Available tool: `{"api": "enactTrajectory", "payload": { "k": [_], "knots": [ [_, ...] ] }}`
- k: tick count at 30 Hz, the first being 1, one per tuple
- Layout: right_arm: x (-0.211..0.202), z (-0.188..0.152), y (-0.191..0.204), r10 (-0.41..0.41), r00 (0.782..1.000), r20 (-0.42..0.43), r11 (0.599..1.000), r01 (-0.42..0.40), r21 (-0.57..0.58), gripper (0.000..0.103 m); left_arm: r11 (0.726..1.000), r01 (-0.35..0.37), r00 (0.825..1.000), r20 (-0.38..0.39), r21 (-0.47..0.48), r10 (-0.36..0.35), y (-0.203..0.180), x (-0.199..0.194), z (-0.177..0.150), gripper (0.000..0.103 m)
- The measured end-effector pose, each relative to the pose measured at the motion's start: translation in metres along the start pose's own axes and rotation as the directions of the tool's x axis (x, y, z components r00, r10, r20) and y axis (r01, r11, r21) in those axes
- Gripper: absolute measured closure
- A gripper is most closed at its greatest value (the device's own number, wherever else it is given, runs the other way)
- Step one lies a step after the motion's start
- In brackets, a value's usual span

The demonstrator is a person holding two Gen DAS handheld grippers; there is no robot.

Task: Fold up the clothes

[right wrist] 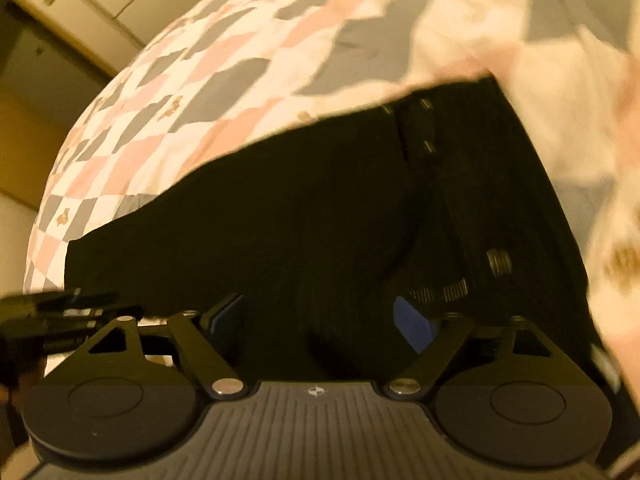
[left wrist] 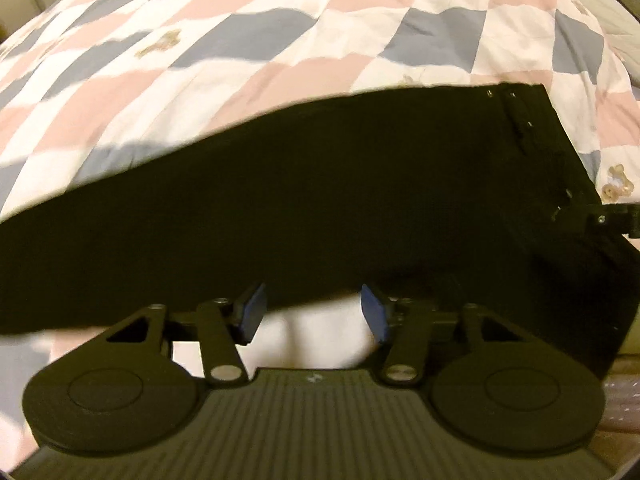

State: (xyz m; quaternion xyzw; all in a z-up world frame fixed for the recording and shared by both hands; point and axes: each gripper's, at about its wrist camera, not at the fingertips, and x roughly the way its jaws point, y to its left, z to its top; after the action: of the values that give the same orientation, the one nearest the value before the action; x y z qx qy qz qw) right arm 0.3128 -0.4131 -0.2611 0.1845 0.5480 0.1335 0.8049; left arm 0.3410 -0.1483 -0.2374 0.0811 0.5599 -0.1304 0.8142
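Spread left tongs, black trousers

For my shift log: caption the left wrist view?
Open left gripper at near edge of black trousers on checked quilt.

Warm, yellowish indoor light is tinting both views, and the source itself is not showing. The black garment is reading as a nearly flat dark mass, its folds perhaps lost to underexposure. Motion blur is smearing the checked quilt, worst at the right wrist view's right edge. Fisheye distortion is bowing everything toward the dark corners.
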Motion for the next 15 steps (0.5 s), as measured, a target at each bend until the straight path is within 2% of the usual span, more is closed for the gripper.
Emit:
{"api": "enactTrajectory", "payload": {
  "k": [3, 11, 15],
  "knots": [
    [0.014, 0.024, 0.0, 0.032, 0.999, -0.009, 0.996, -0.033, -0.078, 0.026, 0.999, 0.028, 0.999, 0.015, 0.038, -0.029, 0.018, 0.02, 0.025, 0.062],
    [0.059, 0.081, 0.006, 0.051, 0.996, -0.067, 0.971, -0.065, -0.231, 0.026, 0.986, 0.107, 0.993, 0.026, 0.128, -0.111, 0.051, 0.065, 0.078, 0.061],
    [0.072, 0.107, 0.011, 0.031, 0.996, -0.082, 0.944, -0.057, -0.326, 0.026, 0.972, 0.132, 0.989, 0.038, 0.194, -0.142, 0.06, 0.077, 0.094, 0.05]
  ]
}}
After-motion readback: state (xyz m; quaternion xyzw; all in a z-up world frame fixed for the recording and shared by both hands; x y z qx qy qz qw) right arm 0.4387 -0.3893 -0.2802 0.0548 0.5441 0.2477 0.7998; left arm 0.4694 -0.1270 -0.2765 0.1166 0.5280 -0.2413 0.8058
